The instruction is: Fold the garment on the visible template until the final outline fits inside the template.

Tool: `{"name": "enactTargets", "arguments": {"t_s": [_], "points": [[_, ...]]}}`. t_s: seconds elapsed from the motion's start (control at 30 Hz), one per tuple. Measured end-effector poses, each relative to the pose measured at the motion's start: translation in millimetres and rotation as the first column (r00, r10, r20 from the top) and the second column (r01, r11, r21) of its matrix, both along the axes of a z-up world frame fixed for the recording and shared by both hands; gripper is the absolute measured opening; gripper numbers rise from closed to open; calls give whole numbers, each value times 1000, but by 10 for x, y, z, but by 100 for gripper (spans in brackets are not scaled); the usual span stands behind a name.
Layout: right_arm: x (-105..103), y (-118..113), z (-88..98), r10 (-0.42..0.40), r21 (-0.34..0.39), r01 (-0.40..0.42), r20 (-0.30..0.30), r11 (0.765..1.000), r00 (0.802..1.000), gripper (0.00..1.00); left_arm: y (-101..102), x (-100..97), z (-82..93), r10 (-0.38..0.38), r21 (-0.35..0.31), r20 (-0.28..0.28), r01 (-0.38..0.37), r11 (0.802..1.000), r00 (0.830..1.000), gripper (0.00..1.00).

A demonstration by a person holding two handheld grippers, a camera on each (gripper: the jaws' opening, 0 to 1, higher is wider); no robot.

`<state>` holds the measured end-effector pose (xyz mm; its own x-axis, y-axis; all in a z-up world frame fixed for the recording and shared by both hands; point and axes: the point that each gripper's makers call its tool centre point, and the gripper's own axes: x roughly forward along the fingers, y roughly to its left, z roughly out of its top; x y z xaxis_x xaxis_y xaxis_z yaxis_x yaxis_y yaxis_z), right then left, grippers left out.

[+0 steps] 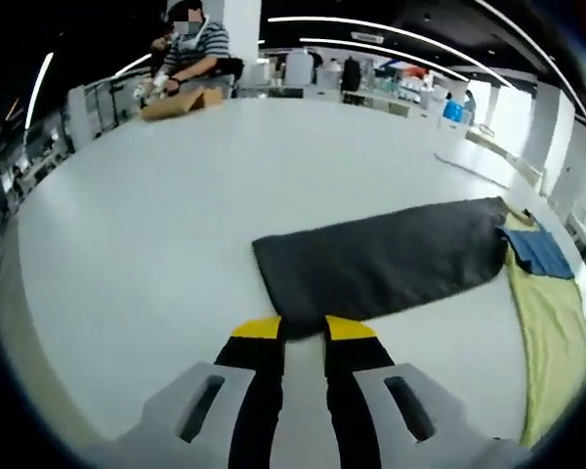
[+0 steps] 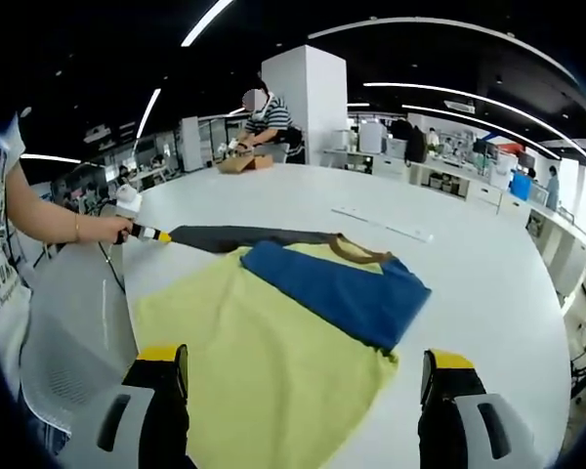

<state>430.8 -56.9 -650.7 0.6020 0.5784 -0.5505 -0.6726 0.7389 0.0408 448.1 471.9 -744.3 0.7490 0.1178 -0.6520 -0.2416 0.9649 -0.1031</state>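
Observation:
A yellow shirt (image 2: 273,352) lies flat on the white table (image 2: 488,274). Its blue sleeve (image 2: 342,288) is folded over the body, and a brown collar (image 2: 356,252) shows at the far edge. A dark grey sleeve (image 1: 391,259) stretches out sideways. My left gripper (image 1: 304,330) is shut on the end of this dark sleeve; the right gripper view shows that gripper (image 2: 154,234) in a hand at the sleeve's tip. My right gripper (image 2: 305,360) is open, its jaws wide apart over the near part of the yellow cloth with nothing held.
A person sits at the far side of the table beside a cardboard box (image 1: 181,103). A thin pale strip (image 2: 381,223) lies on the table beyond the shirt. A white chair (image 2: 68,362) stands at the table's near left edge.

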Motion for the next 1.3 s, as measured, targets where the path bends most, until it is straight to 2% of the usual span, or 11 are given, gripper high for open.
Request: {"name": "enactTargets", "arguments": {"t_s": [0.1, 0.37, 0.7, 0.97, 1.3], "points": [[8, -7, 5, -4, 5, 4, 4, 1000, 1000, 99, 25, 25, 37, -4, 7, 20, 4, 1000, 1000, 2], [16, 1, -10, -6, 22, 6, 9, 1000, 1000, 99, -42, 119, 227, -44, 3, 47, 44, 999, 998, 1], [33, 63, 71, -4, 104, 2, 28, 995, 1000, 99, -191, 214, 444, -129, 59, 72, 125, 990, 989, 0], [29, 116, 153, 14, 141, -23, 62, 990, 998, 99, -240, 282, 529, -156, 65, 85, 150, 987, 984, 0], [4, 137, 122, 22, 150, -31, 60, 988, 998, 99, -349, 366, 621, -204, 88, 101, 196, 977, 974, 0]]}}
